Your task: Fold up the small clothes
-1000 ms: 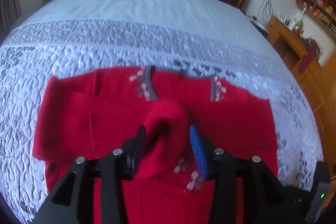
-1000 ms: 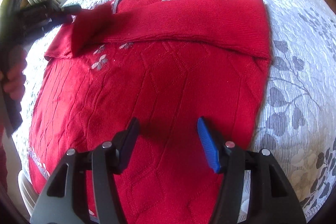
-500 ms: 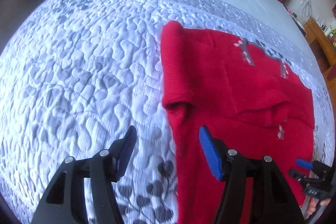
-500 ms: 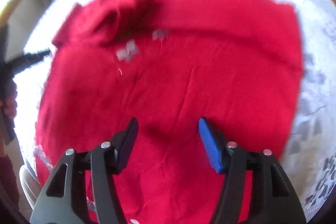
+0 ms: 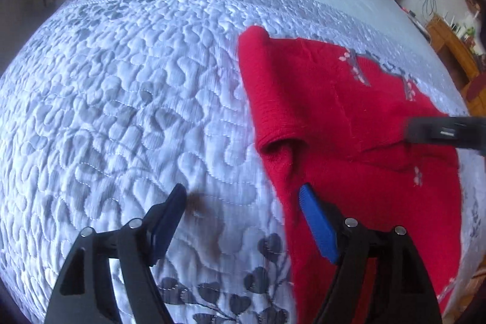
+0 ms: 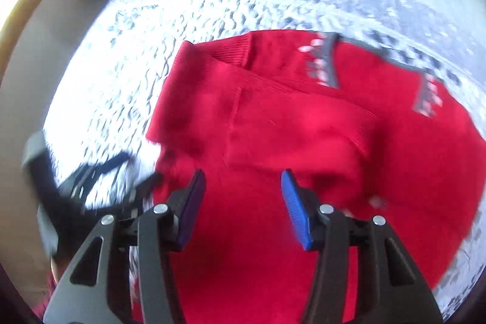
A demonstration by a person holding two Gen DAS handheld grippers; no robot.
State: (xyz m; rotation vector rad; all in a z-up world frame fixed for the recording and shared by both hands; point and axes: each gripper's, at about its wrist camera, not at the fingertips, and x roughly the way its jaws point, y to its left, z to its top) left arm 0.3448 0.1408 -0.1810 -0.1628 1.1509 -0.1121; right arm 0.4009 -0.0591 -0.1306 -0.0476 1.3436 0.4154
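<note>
Red knit sweater (image 5: 349, 117) with sleeves folded in lies on a quilted bedspread (image 5: 136, 96); both grippers, left (image 5: 243, 220) and right (image 6: 241, 202), hover spread and empty, best pinching its side edge evenly.

Red sweater (image 6: 303, 141) motion-blurred; its hem cut off below

You have open quilted grey-white bedspread (image 5: 127, 99) to the left of the red knitted sweater (image 5: 349, 123), with only flat fabric there. At its left edge, the black left gripper (image 6: 91, 181) crowds your right gripper's (image 6: 241, 202) path.
</note>
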